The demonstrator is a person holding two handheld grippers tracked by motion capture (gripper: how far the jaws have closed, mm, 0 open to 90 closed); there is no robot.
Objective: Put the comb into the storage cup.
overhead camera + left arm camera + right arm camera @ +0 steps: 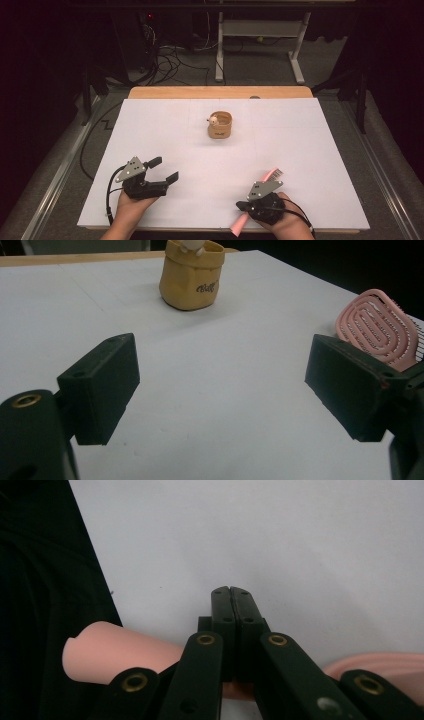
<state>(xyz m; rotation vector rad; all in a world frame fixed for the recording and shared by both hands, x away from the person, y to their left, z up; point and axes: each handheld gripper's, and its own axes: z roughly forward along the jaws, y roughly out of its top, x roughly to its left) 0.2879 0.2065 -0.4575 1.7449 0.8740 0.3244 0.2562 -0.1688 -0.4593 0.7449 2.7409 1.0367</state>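
Observation:
A pink hairbrush [272, 175] lies slantwise at the near right of the white sheet [310, 145], its handle end past the near edge. My right gripper [240, 205] sits over the handle, pointing left, jaws shut tip to tip. In the right gripper view the closed jaws [233, 592] stand above the pink handle [115, 652], which passes beneath them. My left gripper [165, 168] rests at the near left, wide open with nothing between its jaws [220, 385]. The brush head [377, 327] shows beyond its right jaw.
A small tan pouch [220, 126] stands upright in the far middle of the sheet, with a pale round thing [213, 120] at its rim; it is also ahead in the left gripper view [192, 280]. A wooden edge [220, 92] borders the far side. Cables [170, 60] lie on the floor beyond.

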